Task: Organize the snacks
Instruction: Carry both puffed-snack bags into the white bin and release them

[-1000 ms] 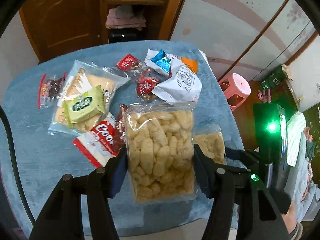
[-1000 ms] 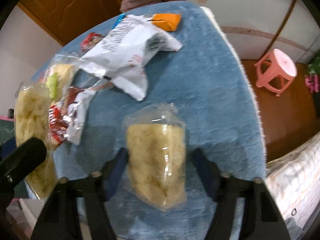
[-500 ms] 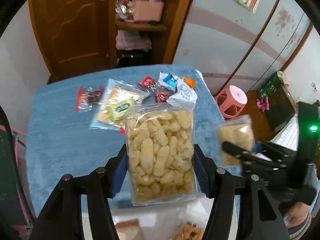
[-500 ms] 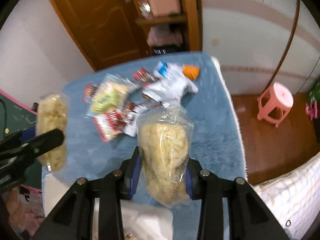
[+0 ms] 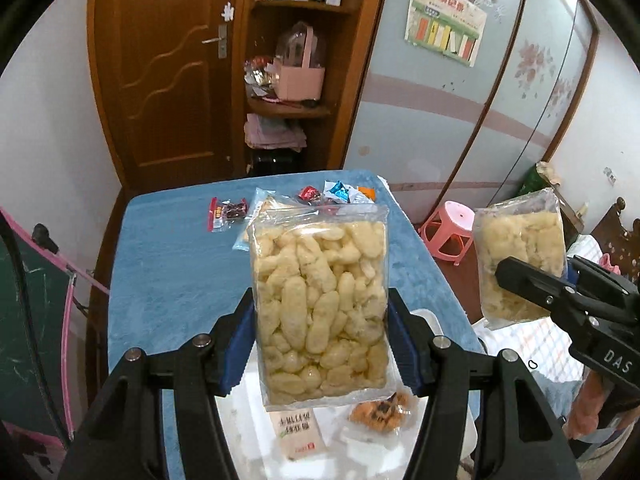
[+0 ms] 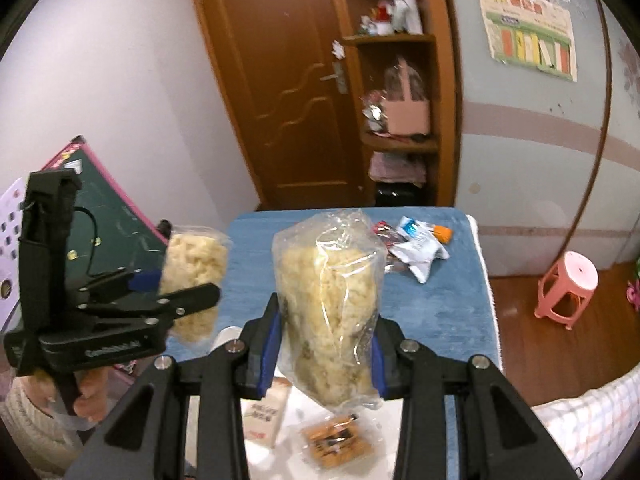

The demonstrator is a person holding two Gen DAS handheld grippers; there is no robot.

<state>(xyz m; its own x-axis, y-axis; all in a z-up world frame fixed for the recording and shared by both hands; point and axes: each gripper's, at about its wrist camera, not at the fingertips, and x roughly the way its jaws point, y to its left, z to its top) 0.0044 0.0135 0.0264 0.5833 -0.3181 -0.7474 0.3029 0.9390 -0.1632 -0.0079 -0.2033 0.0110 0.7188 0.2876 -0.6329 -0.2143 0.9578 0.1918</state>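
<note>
while both grippers hang above the near table edge, we note that the left gripper is clamped on a flat puffed-snack bag at frame centre, and the right gripper is clamped on a crumpled snack bag; a white bin at lower centre holds two items, a beige packet and an orange biscuit pack; we judge sorting under way but unfinished; about six loose wrappers lie on the blue table in the upper centre, the count uncertain.
</note>
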